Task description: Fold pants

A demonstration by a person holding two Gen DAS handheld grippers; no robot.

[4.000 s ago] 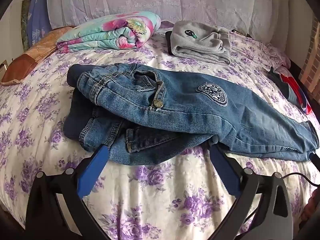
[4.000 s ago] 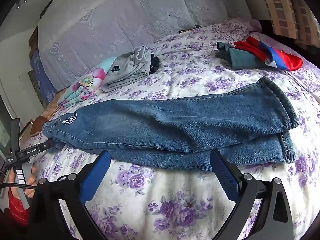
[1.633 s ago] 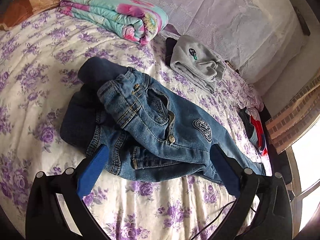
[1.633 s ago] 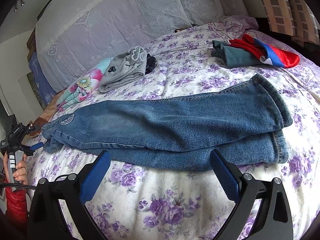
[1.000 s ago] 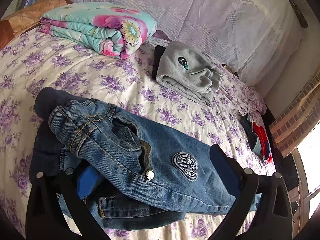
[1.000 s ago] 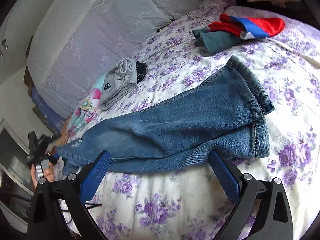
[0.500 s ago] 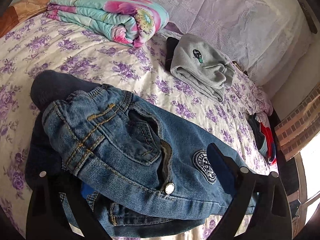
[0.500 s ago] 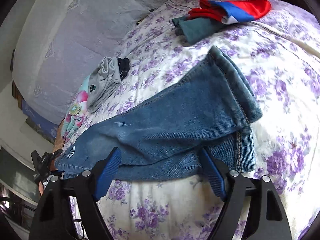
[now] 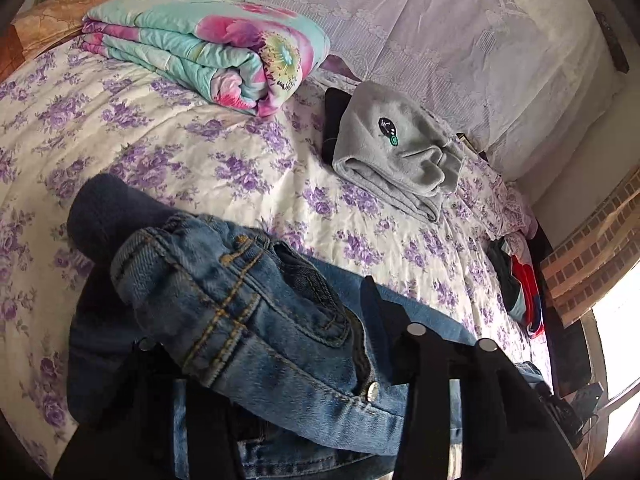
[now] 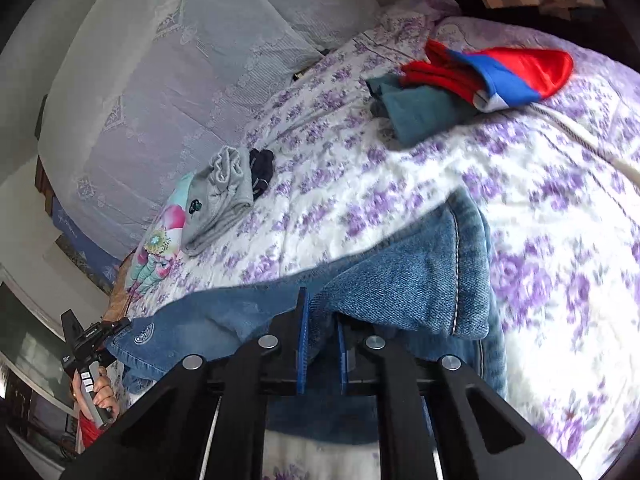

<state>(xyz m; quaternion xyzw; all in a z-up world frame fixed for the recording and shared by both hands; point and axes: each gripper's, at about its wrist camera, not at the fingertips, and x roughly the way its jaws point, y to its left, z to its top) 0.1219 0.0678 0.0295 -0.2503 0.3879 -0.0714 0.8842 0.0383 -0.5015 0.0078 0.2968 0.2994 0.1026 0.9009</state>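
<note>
Four seconds ago the jeans (image 10: 404,280) lay flat along the bed (image 10: 560,216) with both tools held wide in front of them; now the hem end is lifted and bunched, and the waist end is humped up. They are blue denim, with a round patch near the hip and a metal button (image 9: 373,391) at the waistband. The right hand-held gripper (image 10: 321,344) has just been closing and pinches the leg fabric, while the left hand-held gripper (image 9: 280,380), also just closing, clamps the bunched waistband.
</note>
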